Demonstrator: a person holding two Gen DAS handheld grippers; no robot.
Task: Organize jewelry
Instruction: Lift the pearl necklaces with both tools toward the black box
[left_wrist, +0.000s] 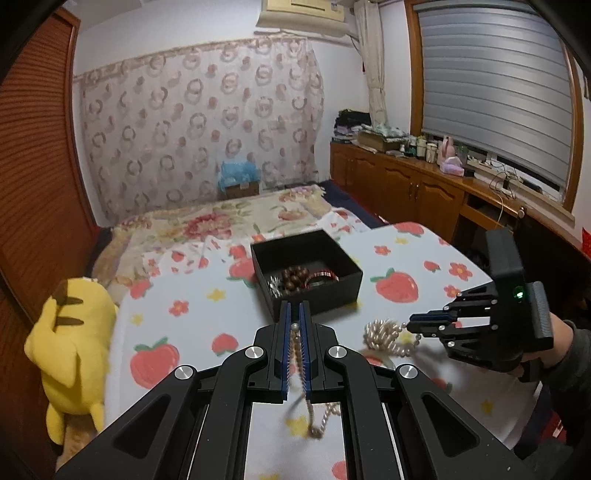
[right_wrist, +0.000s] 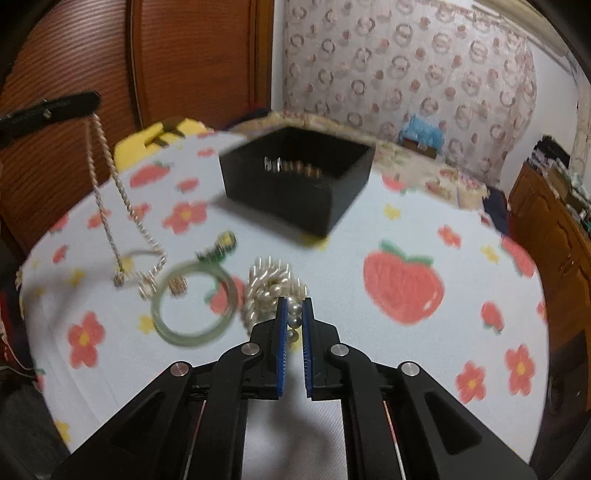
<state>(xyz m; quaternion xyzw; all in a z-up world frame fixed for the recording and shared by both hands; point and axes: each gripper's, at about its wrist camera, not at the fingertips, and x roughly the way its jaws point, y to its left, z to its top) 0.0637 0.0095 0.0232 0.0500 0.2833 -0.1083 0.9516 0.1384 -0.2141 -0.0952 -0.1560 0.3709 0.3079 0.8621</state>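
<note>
While the left claw (left_wrist: 294, 314) is clamped on a thin pearl chain (right_wrist: 110, 192), the right claw (right_wrist: 294, 306) pinches a few beads at the near edge of a bunched pearl necklace (right_wrist: 271, 282) that rests on the strawberry-print cloth (right_wrist: 369, 350). In the right wrist view the chain hangs in two strands from the left claw, high at the left of the picture, with its lower end still on or just above the cloth beside a green bangle (right_wrist: 195, 302); blur keeps me from telling which. A small green and yellow trinket (right_wrist: 219, 245) lies just behind the bangle.

The black box (left_wrist: 306, 269) stands open further back on the cloth, well apart from both claws. It already holds brown beads (left_wrist: 291, 282), a red-striped bangle (left_wrist: 321, 277) and something silvery in its left corner.

My reading is that the step in hand is carrying loose pieces to the box, with the chain first in line. Next, the left hand would need enough height for the dangling end to clear the near wall of the box, then a slow lowering so the strands coil inside and do not drape over the rim. Swing is the main risk. Being heaped and heavier, the necklace may slip out of a grip on so few beads.
</note>
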